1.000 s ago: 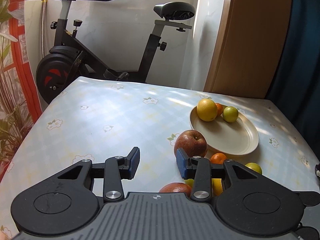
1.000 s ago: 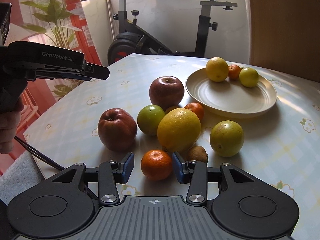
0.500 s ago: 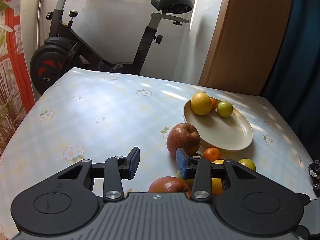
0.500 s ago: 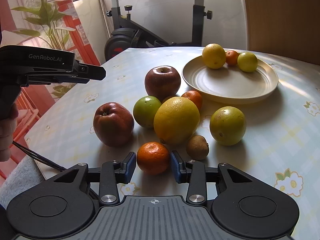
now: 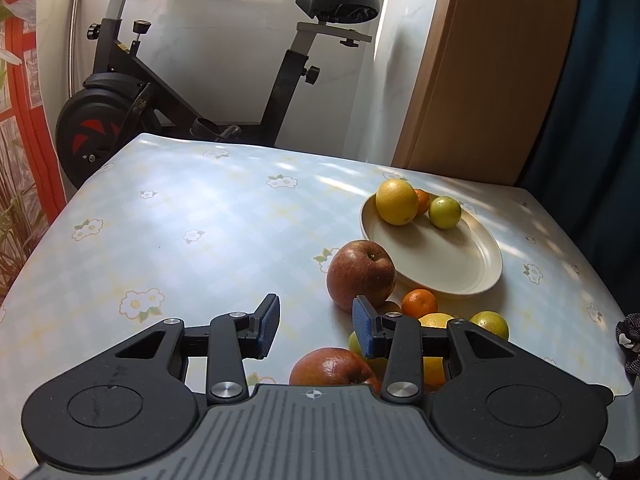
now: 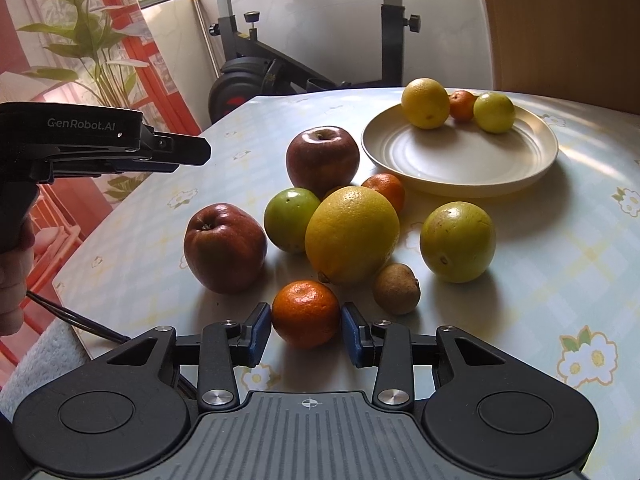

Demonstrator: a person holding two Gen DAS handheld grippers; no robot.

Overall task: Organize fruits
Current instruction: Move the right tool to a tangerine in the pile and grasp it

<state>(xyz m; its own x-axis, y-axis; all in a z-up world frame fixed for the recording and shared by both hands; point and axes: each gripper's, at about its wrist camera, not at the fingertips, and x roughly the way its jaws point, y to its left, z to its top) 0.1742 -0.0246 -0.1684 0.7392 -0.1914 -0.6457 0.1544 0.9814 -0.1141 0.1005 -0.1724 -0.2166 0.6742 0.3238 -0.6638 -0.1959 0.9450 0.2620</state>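
Note:
A small orange mandarin (image 6: 306,314) lies on the flowered tablecloth, and my right gripper (image 6: 306,334) is shut on it, a blue pad against each side. Behind it lie a large yellow citrus (image 6: 352,234), a kiwi (image 6: 396,288), a green fruit (image 6: 290,218), a yellow-green fruit (image 6: 458,242), two red apples (image 6: 224,246) (image 6: 322,160) and another mandarin (image 6: 386,188). The cream plate (image 6: 460,160) holds a yellow orange (image 6: 425,103), a mandarin (image 6: 462,105) and a lime (image 6: 494,112). My left gripper (image 5: 316,320) hovers open over the table with nothing between its pads, just left of the far apple (image 5: 362,274).
An exercise bike (image 5: 120,112) stands beyond the table's far edge, and a wooden panel (image 5: 480,80) rises at the back right. Red-framed windows and a plant (image 6: 100,60) are on the left. A hand (image 6: 12,280) holds the left gripper's handle; a black cable (image 6: 80,322) hangs off the table's near-left edge.
My right gripper has slid forward around the near mandarin and its jaws have come in onto it. The left gripper has kept its place and stayed open.

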